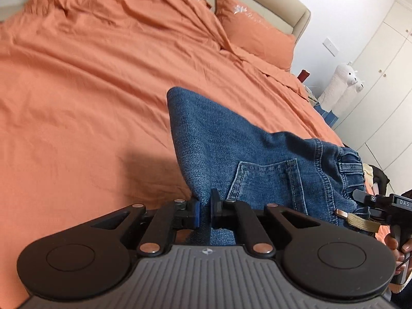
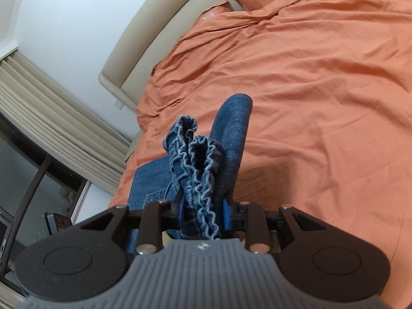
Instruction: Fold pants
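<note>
The pants (image 1: 231,141) are of blue denim, a rough woven cloth with pale stitching, and their gathered waistband (image 2: 198,170) looks frayed and crinkled. Under the pants, the bed sheet (image 1: 90,90) is a matt orange cloth, soft and full of small wrinkles, and the headboard (image 2: 144,41) beyond it has a smooth beige cover like leather. The left tongs (image 1: 204,212) and the right tongs (image 2: 203,215) are of matt black plastic with shiny metal rivets, blue pads and a ribbed grey body.

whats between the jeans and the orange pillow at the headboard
Only rumpled orange bedsheet; nothing else sits on that stretch. The left wrist view shows it: the jeans, held in the left claw, point toward the pillow.
</note>
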Demonstrator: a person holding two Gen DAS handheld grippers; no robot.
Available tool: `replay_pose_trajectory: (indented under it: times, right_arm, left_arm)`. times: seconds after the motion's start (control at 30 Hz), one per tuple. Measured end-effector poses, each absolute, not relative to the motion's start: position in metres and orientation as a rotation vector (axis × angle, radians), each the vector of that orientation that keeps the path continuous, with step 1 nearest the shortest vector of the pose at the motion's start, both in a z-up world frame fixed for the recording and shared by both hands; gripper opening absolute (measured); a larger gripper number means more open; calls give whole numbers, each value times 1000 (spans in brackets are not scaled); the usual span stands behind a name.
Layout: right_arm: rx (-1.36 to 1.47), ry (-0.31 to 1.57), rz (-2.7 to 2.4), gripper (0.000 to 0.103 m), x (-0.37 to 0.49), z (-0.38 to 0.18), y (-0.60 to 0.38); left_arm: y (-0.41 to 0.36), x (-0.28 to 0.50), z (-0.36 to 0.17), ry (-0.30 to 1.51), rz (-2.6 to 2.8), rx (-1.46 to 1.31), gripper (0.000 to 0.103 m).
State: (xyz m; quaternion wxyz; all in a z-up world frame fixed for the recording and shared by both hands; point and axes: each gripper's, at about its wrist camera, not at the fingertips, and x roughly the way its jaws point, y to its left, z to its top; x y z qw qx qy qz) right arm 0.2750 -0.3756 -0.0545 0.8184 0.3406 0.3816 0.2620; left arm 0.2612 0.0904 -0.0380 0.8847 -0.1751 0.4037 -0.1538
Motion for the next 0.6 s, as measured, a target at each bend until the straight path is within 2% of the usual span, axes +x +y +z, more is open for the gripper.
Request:
replay_pose_trajectory:
  times: [0.33, 0.6]
  right_arm:
    - [712, 806, 683, 24, 237, -4, -298]
    - [687, 854, 783, 24, 246, 5, -201]
  left_arm:
    - [153, 206, 45, 766, -238, -257, 7]
    - [229, 198, 55, 759, -134, -252, 7]
